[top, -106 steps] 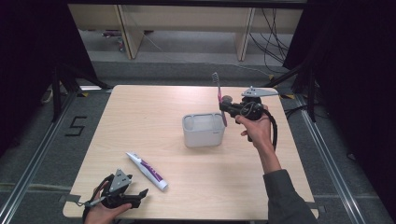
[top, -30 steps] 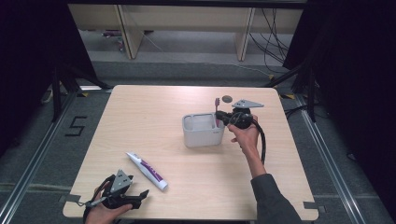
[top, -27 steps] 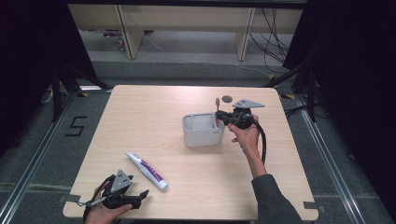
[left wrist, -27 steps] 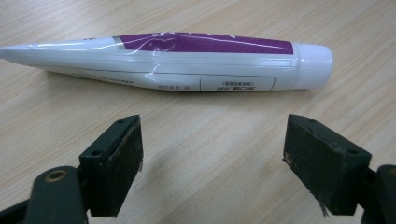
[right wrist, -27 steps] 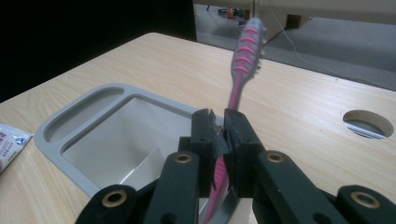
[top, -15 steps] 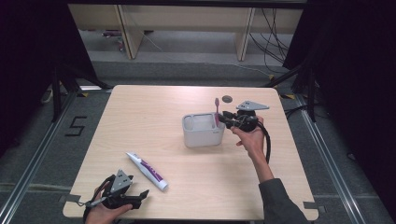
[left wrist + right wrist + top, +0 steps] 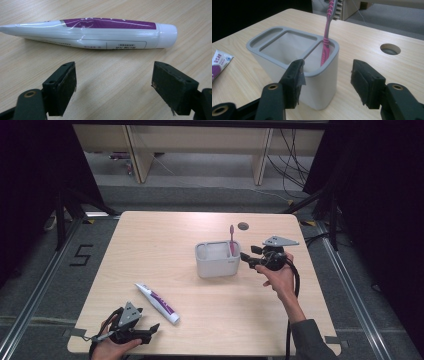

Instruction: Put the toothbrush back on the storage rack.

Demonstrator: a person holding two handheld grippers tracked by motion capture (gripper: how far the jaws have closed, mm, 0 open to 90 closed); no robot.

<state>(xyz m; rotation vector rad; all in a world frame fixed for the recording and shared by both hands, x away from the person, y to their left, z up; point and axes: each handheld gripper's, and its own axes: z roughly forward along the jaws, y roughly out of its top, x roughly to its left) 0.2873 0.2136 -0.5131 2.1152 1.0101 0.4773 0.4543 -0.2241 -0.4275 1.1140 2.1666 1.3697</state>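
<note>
A grey holder cup [image 7: 216,259] [image 7: 294,60] stands mid-table with three compartments. A pink toothbrush [image 7: 231,240] [image 7: 327,35] stands upright in its narrow right-hand slot, bristles up. My right gripper [image 7: 247,260] [image 7: 327,75] is open just right of the cup, its jaws apart and empty. A white and purple toothpaste tube [image 7: 157,303] [image 7: 87,33] lies flat on the table at the front left. My left gripper [image 7: 150,331] [image 7: 113,90] is open near the front edge, a short way from the tube, with nothing between its jaws.
A round cable hole [image 7: 243,226] [image 7: 390,49] sits in the tabletop behind the cup. Shelving legs and cables [image 7: 295,155] stand on the floor beyond the far edge. Bare wood [image 7: 150,245] lies left of the cup.
The right gripper lowered the toothbrush into the cup's slot, let go of it and drew back to the right with its jaws open. The left gripper has stayed put.
</note>
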